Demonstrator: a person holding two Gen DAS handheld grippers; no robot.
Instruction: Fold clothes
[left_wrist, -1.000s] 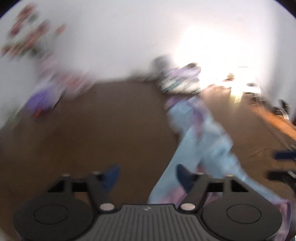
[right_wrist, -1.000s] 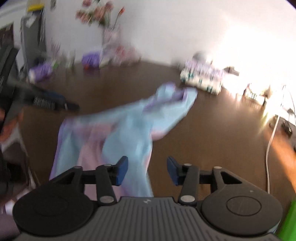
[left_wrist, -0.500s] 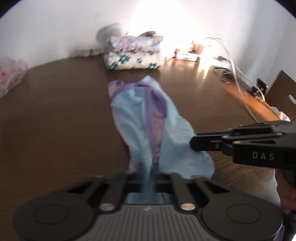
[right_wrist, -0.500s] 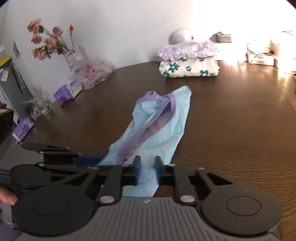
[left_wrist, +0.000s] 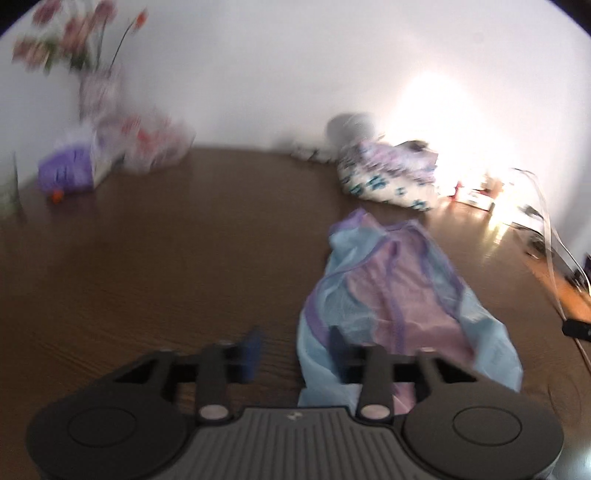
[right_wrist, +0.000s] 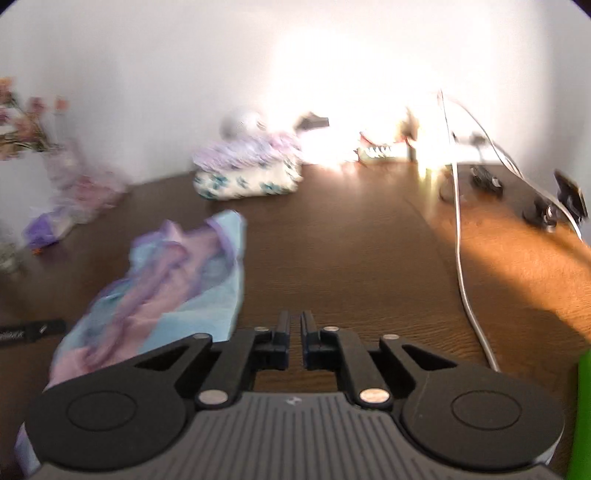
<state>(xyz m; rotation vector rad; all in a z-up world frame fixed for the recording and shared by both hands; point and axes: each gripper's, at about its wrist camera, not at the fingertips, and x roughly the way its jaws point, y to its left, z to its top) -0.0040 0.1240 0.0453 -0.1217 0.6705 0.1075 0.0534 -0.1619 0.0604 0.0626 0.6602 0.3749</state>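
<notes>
Brown desk (left_wrist: 166, 266) carries the blue-and-pink garment (left_wrist: 391, 306), dropped flat for folding. Left gripper (left_wrist: 291, 350) has just been spreading its jaws, nothing between them; right gripper (right_wrist: 294, 332) opens slightly, empty beside it.

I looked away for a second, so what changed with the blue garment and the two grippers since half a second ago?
Both grippers let go of the light blue garment, which now lies loose on the table. The left gripper has just been opening, nothing between its fingers. The right gripper opened slightly and shifted right, beside the cloth. The folded stack stayed put.
</notes>
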